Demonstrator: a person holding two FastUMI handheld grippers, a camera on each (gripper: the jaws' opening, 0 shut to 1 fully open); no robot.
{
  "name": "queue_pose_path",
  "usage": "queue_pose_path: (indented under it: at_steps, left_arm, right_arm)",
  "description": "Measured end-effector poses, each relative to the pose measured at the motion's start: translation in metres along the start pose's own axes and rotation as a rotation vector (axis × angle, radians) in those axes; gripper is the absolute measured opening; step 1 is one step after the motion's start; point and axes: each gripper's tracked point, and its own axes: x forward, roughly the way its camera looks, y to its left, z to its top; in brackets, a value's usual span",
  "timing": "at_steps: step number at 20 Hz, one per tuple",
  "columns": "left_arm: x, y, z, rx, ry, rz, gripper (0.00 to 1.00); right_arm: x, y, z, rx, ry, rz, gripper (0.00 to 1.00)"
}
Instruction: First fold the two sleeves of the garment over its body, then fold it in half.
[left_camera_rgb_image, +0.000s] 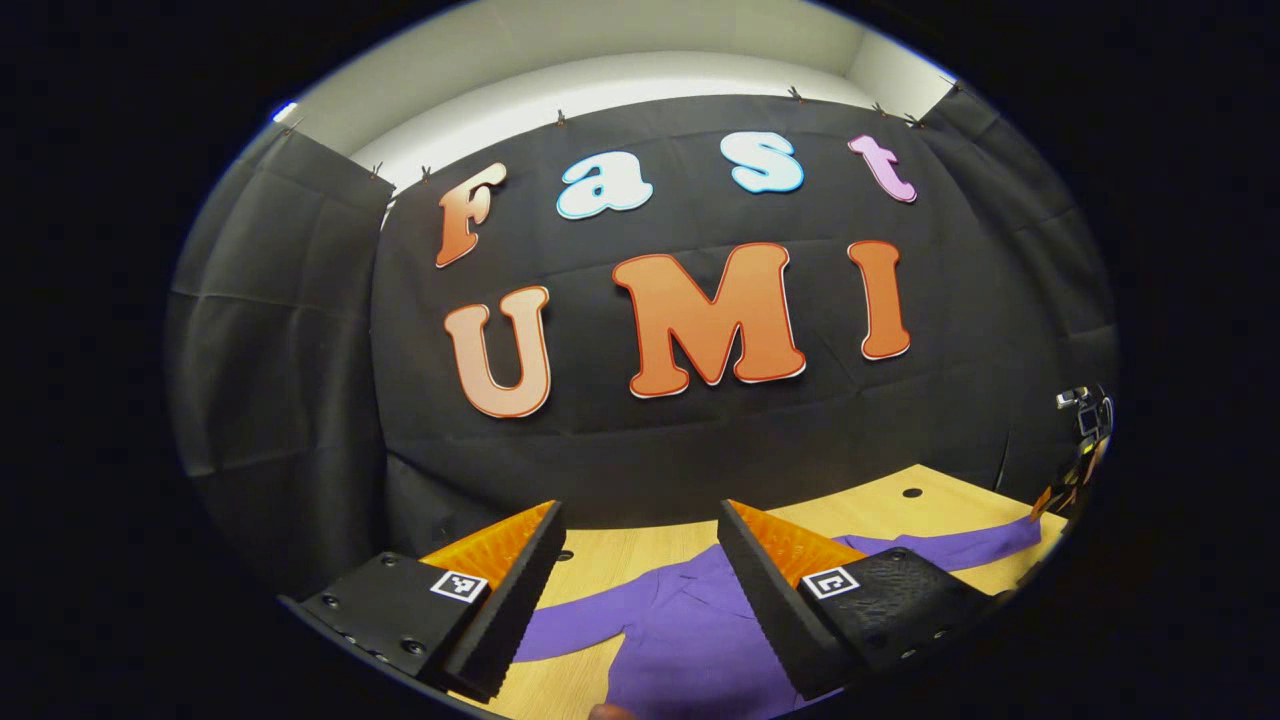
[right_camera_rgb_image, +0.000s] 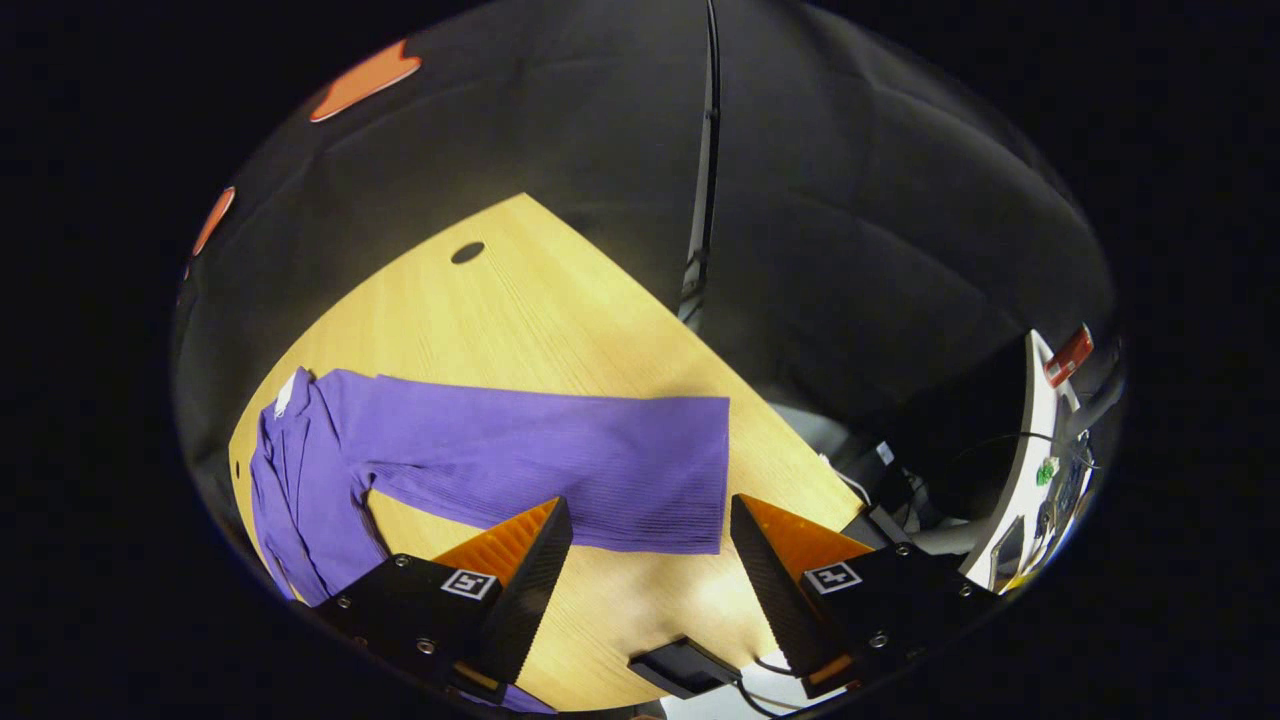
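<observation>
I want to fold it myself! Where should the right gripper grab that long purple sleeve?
Probably the cuff end of the sleeve, coming from above with the open right gripper. It lies flat and stretched out on the table, its free edge nearest the fingers.

Dim booth, sharp focus, strong fisheye bending

Garment (left_camera_rgb_image: 690, 630) lower body cut off at 6 o'clock, partly hidden behind left gripper (left_camera_rgb_image: 640, 530) fingers (left_camera_rgb_image: 770, 590), distant gear (left_camera_rgb_image: 1085, 420) at 3 o'clock too small to identify

In the left gripper view we look level across the table (left_camera_rgb_image: 640, 560) toward the booth wall. In the right gripper view we look down from above. Both share the purple garment (right_camera_rgb_image: 520, 460).
</observation>
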Motion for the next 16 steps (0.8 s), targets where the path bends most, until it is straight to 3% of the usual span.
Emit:
queue_pose_path:
  at_steps: [4,10,12,14,16]
  left_arm:
    - [-0.003,-0.009,-0.004,0.026,0.026,-0.005,1.0]
    - [-0.008,-0.021,-0.015,0.057,0.07,0.01,0.98]
    - [-0.01,-0.025,-0.017,0.058,0.081,0.019,0.98]
    - [-0.01,-0.03,-0.018,0.065,0.087,0.027,1.0]
    - [-0.011,-0.034,-0.019,0.072,0.092,0.036,1.0]
  right_arm:
    - [0.028,-0.012,-0.004,0.014,0.139,0.011,0.95]
    - [0.055,-0.012,-0.007,0.046,0.193,0.012,0.93]
    - [0.06,-0.018,-0.006,0.025,0.205,-0.029,0.92]
    - [0.064,-0.019,-0.009,0.004,0.218,-0.056,0.86]
    - [0.062,-0.015,-0.011,0.011,0.216,-0.07,0.66]
